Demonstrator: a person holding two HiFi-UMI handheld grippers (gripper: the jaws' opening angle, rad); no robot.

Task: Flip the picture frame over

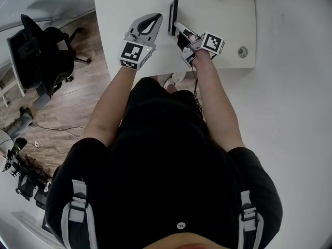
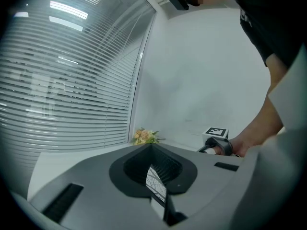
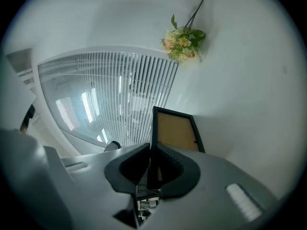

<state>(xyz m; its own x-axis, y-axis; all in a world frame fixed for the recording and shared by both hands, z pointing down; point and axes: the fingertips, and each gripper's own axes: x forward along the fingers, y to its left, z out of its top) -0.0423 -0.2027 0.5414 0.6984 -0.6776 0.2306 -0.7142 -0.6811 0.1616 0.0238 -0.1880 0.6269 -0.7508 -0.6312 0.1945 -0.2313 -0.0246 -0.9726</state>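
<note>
- clamps the right gripper (image 1: 178,26) (image 3: 151,150) on the near rim of the black-rimmed rectangular picture frame with tan backboard (image 1: 173,15) (image 3: 176,131).
- finds that frame stood on edge on the white table (image 1: 223,30), at 12 o'clock from the torso, backboard seemingly toward 3 o'clock.
- holds the left gripper (image 1: 155,17) (image 2: 151,147) pinched together on nothing, near the frame at its 9 o'clock, not touching.
- risks a pivot in the pads: thin rim, small bite, so could swing and slap down unturned.
- risks a skid of the bottom edge on the smooth top toward the 6 o'clock table edge if pushed, not lifted.
- risks a knock from the idle left gripper if swung across.
</note>
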